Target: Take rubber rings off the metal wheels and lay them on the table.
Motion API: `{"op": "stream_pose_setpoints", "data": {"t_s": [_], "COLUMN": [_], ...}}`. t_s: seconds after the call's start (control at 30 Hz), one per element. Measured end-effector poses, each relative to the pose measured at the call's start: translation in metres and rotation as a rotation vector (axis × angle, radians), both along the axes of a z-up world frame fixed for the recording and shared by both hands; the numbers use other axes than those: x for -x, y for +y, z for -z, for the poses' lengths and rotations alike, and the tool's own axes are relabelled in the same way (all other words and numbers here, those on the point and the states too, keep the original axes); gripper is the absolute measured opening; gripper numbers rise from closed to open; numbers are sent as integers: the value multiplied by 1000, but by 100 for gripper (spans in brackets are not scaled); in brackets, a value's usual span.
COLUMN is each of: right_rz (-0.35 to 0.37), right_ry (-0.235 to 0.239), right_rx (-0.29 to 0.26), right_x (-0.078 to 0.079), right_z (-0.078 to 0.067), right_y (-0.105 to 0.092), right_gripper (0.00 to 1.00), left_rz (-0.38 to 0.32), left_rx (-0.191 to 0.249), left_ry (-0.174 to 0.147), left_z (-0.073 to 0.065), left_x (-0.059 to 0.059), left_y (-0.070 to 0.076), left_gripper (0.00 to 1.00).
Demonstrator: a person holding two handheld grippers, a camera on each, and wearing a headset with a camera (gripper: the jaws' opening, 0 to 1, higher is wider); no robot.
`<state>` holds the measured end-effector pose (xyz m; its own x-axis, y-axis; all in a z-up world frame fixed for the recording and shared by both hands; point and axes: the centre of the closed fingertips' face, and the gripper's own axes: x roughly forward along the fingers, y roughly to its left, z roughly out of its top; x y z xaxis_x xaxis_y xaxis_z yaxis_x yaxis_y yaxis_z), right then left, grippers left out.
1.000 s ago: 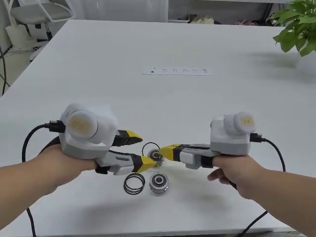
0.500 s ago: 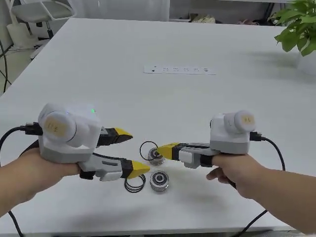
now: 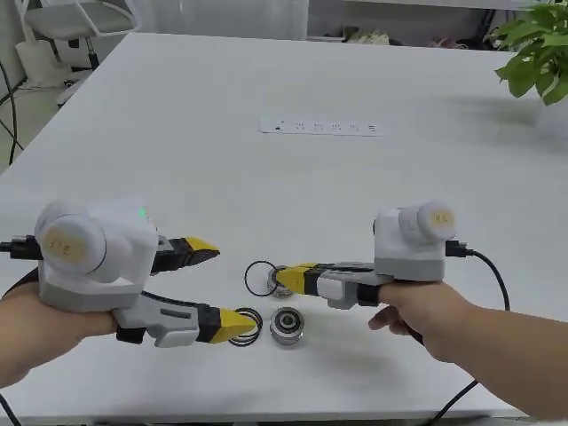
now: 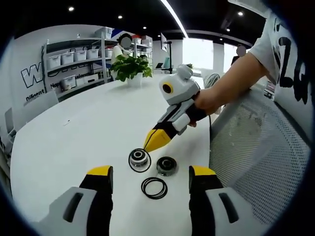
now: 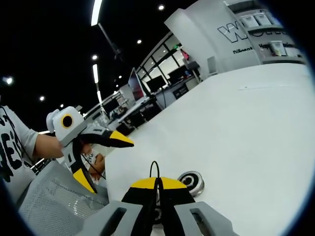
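Note:
My right gripper (image 3: 286,276) (image 5: 156,183) is shut, and a thin black rubber ring (image 3: 259,277) (image 5: 154,169) is pinched at its edge between the tips. That ring lies loosely beside a small metal wheel (image 3: 282,282) (image 4: 139,157) on the white table (image 3: 293,186). A second metal wheel (image 3: 287,325) (image 4: 167,165) (image 5: 191,181) sits just in front of the first. Two loose black rings (image 3: 245,327) (image 4: 154,188) lie flat to its left. My left gripper (image 3: 229,286) (image 4: 151,173) hovers open to the left of them, holding nothing, and its yellow tips also appear in the right gripper view (image 5: 106,162).
A white power strip (image 3: 319,127) lies flat mid-table. A potted plant (image 3: 537,53) (image 4: 130,66) stands at the far right corner and a chair (image 3: 62,22) beyond the far left edge. The gripper cables trail off the near edge on both sides.
My left gripper has drawn back to the left, away from the wheel it was touching, and stays open. The right gripper has kept its place, still shut on the ring.

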<state>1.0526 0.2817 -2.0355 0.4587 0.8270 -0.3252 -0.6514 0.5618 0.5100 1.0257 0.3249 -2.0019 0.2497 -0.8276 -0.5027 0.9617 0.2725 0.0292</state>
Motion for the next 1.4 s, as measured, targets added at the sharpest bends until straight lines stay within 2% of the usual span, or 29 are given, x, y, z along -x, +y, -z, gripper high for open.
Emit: {"op": "stream_pose_setpoints", "data": {"t_s": [0.43, 0.63, 0.93, 1.1, 1.4], "right_rz": [-98, -128, -172, -177, -191], "right_ry": [38, 40, 27, 34, 12], "right_rx": [14, 31, 97, 131, 169], "right_x": [19, 25, 32, 32, 33], "right_z": [7, 10, 19, 24, 29], "right_y": [22, 27, 32, 32, 32], "right_gripper": [0, 0, 0, 0, 0], "left_rz": [-27, -35, -37, -40, -43], "left_rx": [-2, -5, -17, -21, -32], "left_ry": [10, 16, 12, 13, 21], "left_z": [4, 8, 11, 12, 17], "left_x": [4, 6, 8, 8, 9], "left_y": [14, 18, 22, 23, 27], "left_gripper": [62, 62, 62, 62, 62]}}
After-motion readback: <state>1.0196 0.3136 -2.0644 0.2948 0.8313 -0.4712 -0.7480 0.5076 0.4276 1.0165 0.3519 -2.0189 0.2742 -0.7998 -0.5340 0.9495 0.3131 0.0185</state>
